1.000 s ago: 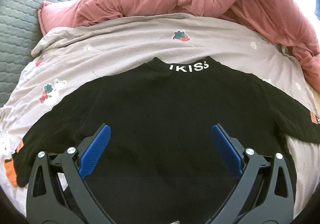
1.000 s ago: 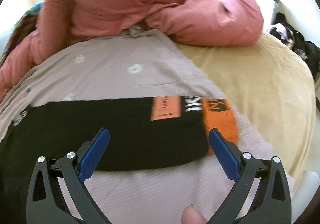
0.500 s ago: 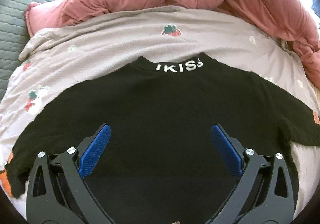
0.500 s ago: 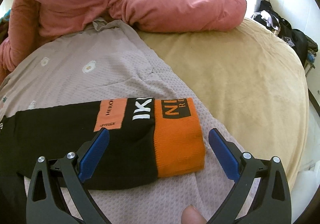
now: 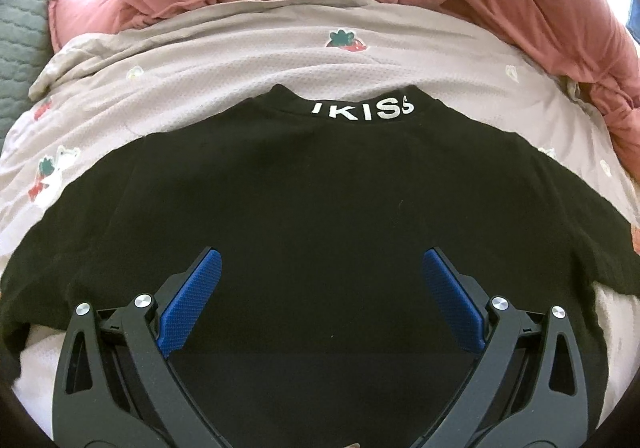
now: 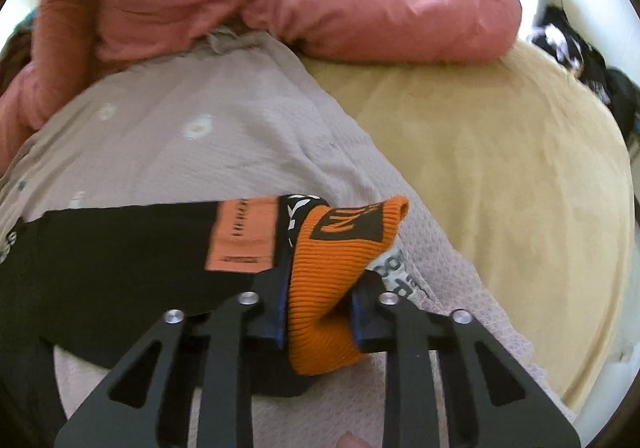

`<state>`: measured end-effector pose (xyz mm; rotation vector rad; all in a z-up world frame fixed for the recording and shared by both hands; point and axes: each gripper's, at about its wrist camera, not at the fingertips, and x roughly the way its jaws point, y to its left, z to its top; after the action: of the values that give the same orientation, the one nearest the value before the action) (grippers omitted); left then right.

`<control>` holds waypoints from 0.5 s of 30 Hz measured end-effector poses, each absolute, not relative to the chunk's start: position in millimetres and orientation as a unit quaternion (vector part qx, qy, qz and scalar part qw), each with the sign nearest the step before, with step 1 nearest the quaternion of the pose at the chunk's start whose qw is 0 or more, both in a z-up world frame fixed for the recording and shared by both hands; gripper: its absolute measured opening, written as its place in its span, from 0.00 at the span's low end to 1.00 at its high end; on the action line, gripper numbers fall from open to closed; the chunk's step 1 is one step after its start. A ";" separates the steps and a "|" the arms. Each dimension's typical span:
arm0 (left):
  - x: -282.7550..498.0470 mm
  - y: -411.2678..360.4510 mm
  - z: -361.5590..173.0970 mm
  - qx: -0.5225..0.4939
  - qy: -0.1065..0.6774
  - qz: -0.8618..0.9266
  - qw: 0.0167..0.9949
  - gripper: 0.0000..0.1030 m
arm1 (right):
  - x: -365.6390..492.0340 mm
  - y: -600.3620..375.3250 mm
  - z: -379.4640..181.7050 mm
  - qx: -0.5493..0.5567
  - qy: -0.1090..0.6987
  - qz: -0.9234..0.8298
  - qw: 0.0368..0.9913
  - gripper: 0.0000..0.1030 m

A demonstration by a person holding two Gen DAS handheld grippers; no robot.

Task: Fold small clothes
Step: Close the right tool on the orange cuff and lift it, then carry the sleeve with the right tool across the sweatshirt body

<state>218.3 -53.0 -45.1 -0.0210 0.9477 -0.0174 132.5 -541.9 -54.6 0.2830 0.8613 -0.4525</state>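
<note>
**One cuff pinched, one gripper waiting**

One black top (image 5: 320, 216) lies flat on the sheet (image 5: 240, 56), spread so its sleeves can fold inward. My left gripper (image 5: 320, 296) hangs spread wide over its body, holding nothing. Only the right view shows my right gripper (image 6: 320, 312) clamped on the orange cuff (image 6: 336, 272), bunching it.

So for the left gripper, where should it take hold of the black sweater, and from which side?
Probably the left sleeve, near its end, coming in from outside. It lies flat on the bedspread, mirroring the orange cuff the right gripper has pinched. The left gripper hangs open over the sweater's flat middle.
</note>
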 end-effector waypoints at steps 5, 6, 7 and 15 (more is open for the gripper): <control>212.5 -45.0 -42.8 -0.025 0.454 -0.008 0.891 0.92 | 125.1 -525.4 -27.6 0.134 0.381 -0.184 0.896 0.18; 211.5 -43.3 -42.8 -0.027 0.455 -0.006 0.890 0.92 | 123.9 -522.1 -22.6 0.134 0.377 -0.179 0.899 0.18; 210.5 -41.6 -42.6 -0.029 0.456 -0.006 0.890 0.92 | 123.9 -517.8 -17.3 0.134 0.369 -0.168 0.904 0.17; 199.7 -29.7 -32.9 -0.044 0.448 -0.004 0.893 0.92 | 131.0 -470.6 18.4 0.130 0.341 -0.090 0.927 0.17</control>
<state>199.7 -29.7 -32.9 -0.0912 0.9288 -0.0088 131.0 -470.6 18.4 0.2658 0.6983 -0.1852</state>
